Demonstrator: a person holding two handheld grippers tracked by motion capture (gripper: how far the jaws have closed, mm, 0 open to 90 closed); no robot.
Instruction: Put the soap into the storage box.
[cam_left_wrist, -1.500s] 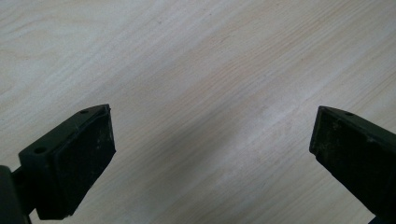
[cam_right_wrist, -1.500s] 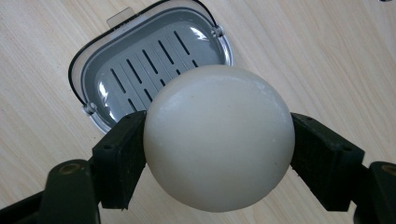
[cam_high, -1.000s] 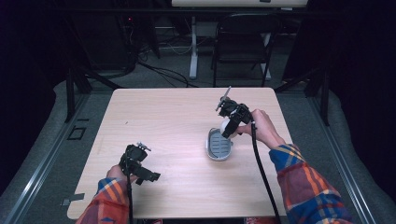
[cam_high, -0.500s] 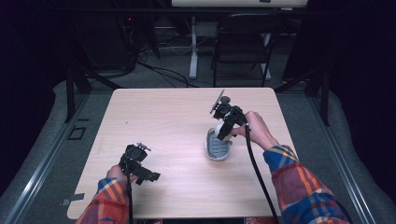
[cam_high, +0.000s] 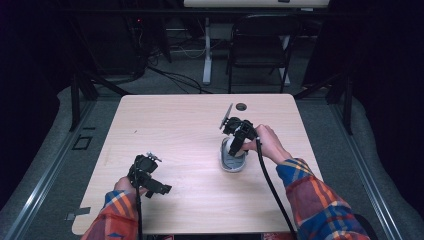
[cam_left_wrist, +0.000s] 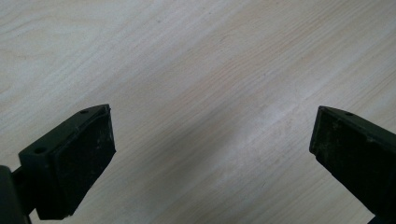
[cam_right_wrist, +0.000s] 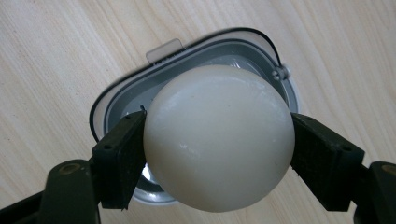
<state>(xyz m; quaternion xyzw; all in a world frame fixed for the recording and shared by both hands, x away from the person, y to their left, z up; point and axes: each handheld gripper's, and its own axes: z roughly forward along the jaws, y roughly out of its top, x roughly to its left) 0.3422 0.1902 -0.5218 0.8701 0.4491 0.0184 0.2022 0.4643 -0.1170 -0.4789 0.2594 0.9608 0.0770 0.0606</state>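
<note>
The right gripper (cam_right_wrist: 217, 154) is clamped on a smooth, cream-white ball-shaped object (cam_right_wrist: 218, 140) (an egg-like thing, though what it is made of cannot be told), one black jaw pressed to each side, and holds it directly above a shallow grey oval container with a dark rim and a small clear tab (cam_right_wrist: 163, 51). In the high view this container (cam_high: 233, 164) sits on the pale wooden table (cam_high: 185, 120), right of centre, with the right gripper (cam_high: 234, 146) angled down over it. Whether the white object touches the container's floor cannot be told. The pick-up looks done and the object is at the container; what seems left is lowering it fully in and letting go. The left gripper (cam_high: 159, 187) rests near the table's front left, its jaws wide apart over bare wood, holding nothing.
</note>
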